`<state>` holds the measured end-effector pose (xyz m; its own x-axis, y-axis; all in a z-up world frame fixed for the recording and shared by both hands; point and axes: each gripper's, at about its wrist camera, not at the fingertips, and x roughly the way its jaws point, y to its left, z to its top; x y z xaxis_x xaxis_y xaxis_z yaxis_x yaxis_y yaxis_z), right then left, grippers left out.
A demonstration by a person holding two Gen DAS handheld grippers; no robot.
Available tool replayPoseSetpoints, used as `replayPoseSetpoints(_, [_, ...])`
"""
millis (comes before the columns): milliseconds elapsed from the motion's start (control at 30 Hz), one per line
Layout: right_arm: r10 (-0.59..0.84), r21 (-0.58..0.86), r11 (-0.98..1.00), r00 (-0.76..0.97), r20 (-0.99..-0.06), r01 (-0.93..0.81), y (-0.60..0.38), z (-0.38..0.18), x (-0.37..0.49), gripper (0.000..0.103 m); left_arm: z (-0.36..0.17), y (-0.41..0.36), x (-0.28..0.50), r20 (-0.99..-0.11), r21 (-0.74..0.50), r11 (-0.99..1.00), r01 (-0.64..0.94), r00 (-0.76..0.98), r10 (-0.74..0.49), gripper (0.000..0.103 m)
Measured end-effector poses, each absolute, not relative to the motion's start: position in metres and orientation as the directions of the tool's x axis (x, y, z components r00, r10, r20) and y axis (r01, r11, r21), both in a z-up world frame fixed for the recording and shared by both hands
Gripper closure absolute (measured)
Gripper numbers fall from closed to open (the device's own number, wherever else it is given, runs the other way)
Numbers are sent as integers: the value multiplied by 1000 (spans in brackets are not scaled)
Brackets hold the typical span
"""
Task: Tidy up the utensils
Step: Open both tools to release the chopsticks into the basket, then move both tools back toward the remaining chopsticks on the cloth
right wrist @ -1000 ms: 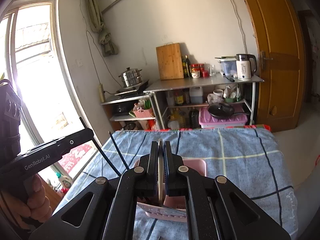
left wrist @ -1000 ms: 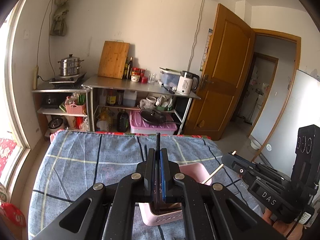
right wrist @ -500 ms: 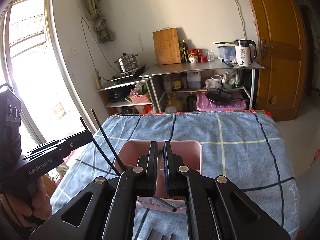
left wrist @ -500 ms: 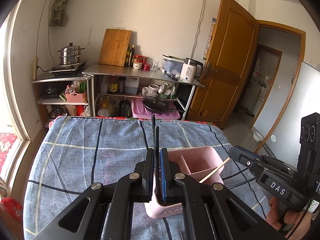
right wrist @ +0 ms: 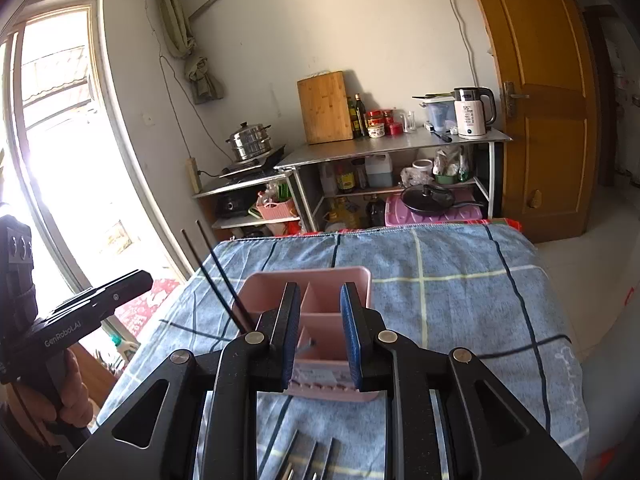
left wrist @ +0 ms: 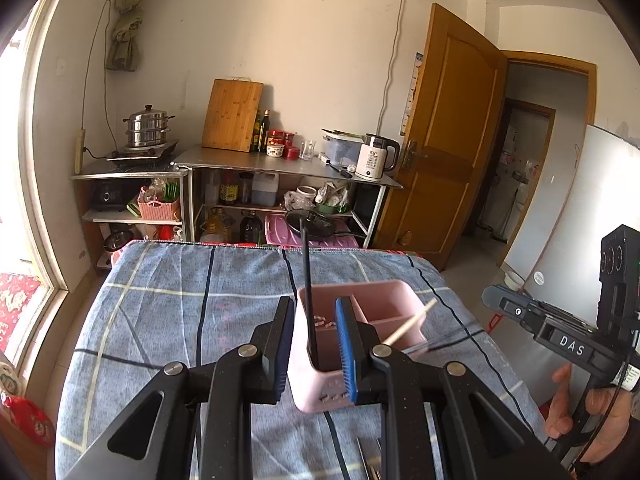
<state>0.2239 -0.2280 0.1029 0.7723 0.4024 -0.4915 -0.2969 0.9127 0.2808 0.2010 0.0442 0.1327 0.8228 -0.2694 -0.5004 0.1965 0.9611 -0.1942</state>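
A pink utensil holder (left wrist: 384,304) with divided compartments stands on the blue checked cloth. In the left wrist view a black chopstick (left wrist: 306,280) stands upright in its left compartment, between the fingers of my left gripper (left wrist: 314,308). The jaws are opening and the pads stand clear of it. A wooden chopstick (left wrist: 412,322) leans out of the right compartment. My right gripper (right wrist: 320,332) hovers over the holder (right wrist: 352,280), jaws opening, nothing pressed between the pads. Two black chopsticks (right wrist: 218,284) slant up at the holder's left.
Several metal utensils (right wrist: 312,460) lie on the cloth (right wrist: 460,292) just in front of the holder. A hand (right wrist: 68,392) holds the left gripper at the table's left edge. Beyond the table stand a loaded metal shelf (left wrist: 280,164) and a wooden door (left wrist: 452,140).
Both grippers came down over the pink holder and their jaws went from shut to apart. The black chopstick and the wooden one now rest in the holder, free of the pads.
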Motion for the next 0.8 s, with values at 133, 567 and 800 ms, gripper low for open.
replayPoseSetpoints(133, [396,280,915,782,-481,-291,-237,99,194,81,125,42,171,-500,-196,959,207,820,-279,82])
replayPoseSetpoints(567, [380,260,923,764,-521,-282,-248,71,110,81,87,20,82,-518,-200,951,236,798,-307,82])
replayPoseSetpoints(800, [381,266,924,733,-564,-275,-251,49,84,81,62,17,49,-562,-230,942,243,757,-333,82])
